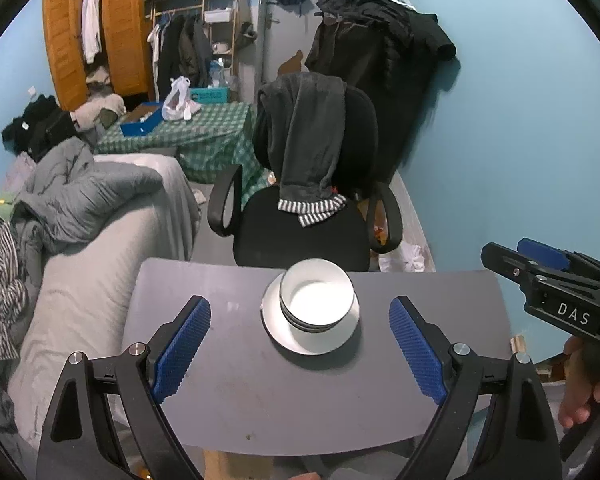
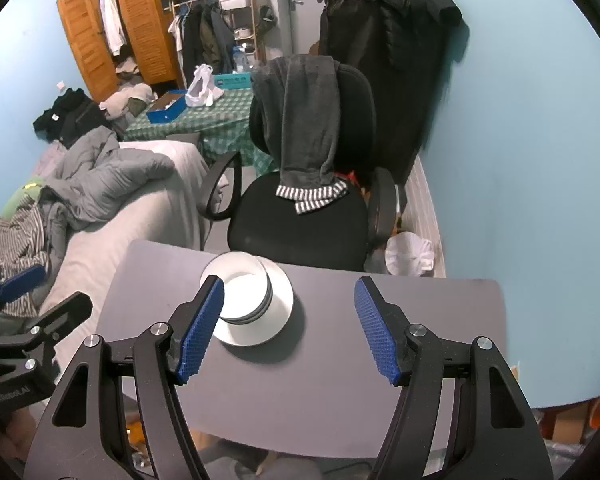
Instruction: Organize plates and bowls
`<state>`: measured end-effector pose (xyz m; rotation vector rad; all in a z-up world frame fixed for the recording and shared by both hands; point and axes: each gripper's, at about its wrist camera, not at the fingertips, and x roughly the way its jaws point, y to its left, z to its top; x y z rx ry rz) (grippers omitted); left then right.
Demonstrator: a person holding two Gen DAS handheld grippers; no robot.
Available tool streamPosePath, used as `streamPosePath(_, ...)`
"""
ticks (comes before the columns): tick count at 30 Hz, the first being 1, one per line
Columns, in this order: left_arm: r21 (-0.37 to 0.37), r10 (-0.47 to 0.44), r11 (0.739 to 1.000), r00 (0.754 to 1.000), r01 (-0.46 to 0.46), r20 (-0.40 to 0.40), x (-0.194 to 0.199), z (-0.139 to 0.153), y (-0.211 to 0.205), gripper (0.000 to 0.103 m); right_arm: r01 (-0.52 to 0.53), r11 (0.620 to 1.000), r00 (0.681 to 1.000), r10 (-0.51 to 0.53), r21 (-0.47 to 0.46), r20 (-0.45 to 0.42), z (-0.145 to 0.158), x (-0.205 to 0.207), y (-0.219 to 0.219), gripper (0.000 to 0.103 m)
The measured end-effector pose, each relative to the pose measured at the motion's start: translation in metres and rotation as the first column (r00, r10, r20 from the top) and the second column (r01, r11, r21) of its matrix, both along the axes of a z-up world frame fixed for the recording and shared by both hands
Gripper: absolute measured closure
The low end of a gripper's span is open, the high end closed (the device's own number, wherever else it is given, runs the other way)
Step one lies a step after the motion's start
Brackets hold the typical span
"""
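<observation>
Bowls [image 1: 317, 300], white and nested in a short stack, sit on a white plate [image 1: 312, 338] near the far edge of the grey table [image 1: 260, 400]; the top bowl looks empty. I hold my left gripper [image 1: 300, 348] above the table with its jaws spread wide, nothing between them. My right gripper [image 2: 288, 328] hangs likewise, jaws parted and bare, the stack lying behind its left finger. A black office chair [image 2: 300, 224] draped with a grey garment [image 2: 308, 120] stands beyond the table.

Lower bowls [image 1: 309, 322] hidden beneath the top one.
</observation>
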<state>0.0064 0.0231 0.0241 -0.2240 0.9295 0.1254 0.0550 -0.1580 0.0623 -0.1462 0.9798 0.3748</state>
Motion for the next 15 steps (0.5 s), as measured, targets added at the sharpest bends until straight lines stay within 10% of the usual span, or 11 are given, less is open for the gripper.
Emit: streamPosePath(15, 0.01, -0.004, 1.0, 1.0, 0.004, -0.01, -0.0044, -0.0008, -0.0009, 0.011, 0.003, 1.0, 1.0, -0.003, 0.002, -0.002, -0.0005, -0.0053, -0.0024, 0.036)
